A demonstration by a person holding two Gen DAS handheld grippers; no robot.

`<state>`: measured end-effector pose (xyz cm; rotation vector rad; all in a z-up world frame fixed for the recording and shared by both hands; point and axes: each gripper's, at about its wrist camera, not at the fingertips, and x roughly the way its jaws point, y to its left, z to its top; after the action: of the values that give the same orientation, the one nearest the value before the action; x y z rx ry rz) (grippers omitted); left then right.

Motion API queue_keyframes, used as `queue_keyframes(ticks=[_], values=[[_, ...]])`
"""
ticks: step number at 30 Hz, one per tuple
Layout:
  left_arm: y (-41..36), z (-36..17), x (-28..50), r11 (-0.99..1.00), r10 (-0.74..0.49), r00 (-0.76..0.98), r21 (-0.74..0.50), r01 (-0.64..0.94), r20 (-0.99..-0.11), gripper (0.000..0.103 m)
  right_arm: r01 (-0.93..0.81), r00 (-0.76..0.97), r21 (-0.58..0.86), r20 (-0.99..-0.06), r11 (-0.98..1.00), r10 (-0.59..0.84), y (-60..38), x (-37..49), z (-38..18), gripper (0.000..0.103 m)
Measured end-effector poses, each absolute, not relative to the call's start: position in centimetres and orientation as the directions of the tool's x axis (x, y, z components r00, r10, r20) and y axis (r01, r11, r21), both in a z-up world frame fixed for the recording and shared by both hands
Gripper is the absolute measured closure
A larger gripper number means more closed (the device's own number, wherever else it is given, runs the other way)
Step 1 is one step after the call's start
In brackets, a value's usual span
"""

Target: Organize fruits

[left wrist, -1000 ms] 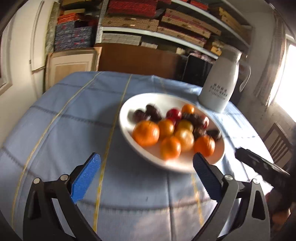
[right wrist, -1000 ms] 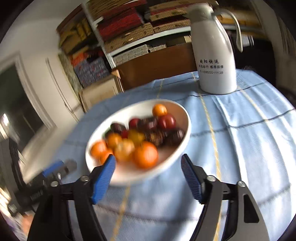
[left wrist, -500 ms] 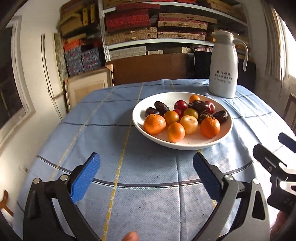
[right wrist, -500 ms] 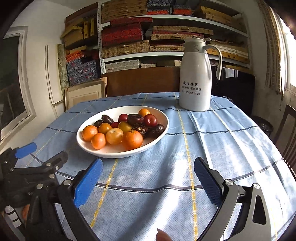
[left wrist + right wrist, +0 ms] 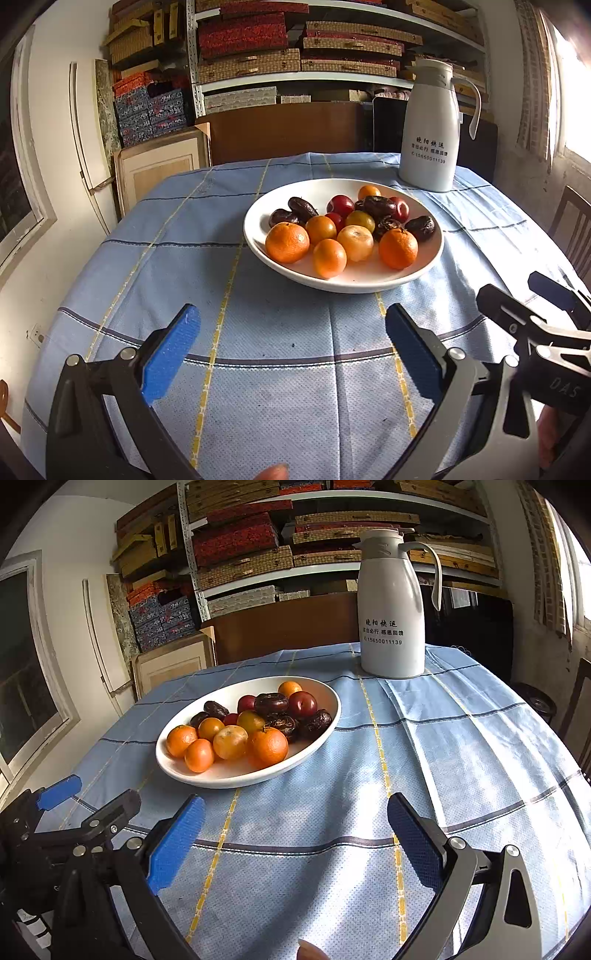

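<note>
A wide white ceramic bowl (image 5: 343,280) stands on the bench covered with a light blue checked cloth (image 5: 280,354), a little far from both tools. It holds the fruits: round orange mandarins (image 5: 287,242) on its near side, dark brown wrinkled dates (image 5: 378,206) and small red plums (image 5: 340,205) on its far side, all touching in one heap. A tall white plastic jug with a curved handle (image 5: 391,620) stands far behind the bowl, to the right, apart from it. The left tool (image 5: 291,345) is wide open above the cloth and holds nothing. The right tool (image 5: 295,830) is also wide open and empty, just beside the left one, on its right.
</note>
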<state>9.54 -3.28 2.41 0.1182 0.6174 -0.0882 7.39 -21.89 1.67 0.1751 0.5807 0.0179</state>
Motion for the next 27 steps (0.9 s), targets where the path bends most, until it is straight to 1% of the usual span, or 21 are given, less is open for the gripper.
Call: queue_keyframes(ticks=[4, 18, 24, 27], values=[[-3.44, 2.43, 9.41, 0.989, -0.033, 0.818, 0.1, 0.11, -0.574, 0.005, 0.034, 0.835, 0.171, -0.547, 0.985, 0.066, -21.91, 7.51, 1.57, 0.003], [-3.34, 2.4, 9.48, 0.989, -0.045, 0.812, 0.088, 0.118, -0.582, 0.005, 0.037, 0.832, 0.176, -0.55, 0.984, 0.066, -21.99, 7.6, 1.49, 0.003], [-3.49, 2.36, 9.14, 0.988, -0.031, 0.829, 0.109, 0.111, -0.559, 0.005, 0.042, 0.831, 0.173, -0.553, 0.984, 0.062, -21.93, 7.66, 1.28, 0.003], [-3.43, 2.39, 9.37, 0.988, -0.045, 0.82, 0.097, 0.121, -0.57, 0.005, 0.043, 0.831, 0.176, -0.553, 0.983, 0.063, -21.99, 7.61, 1.25, 0.003]])
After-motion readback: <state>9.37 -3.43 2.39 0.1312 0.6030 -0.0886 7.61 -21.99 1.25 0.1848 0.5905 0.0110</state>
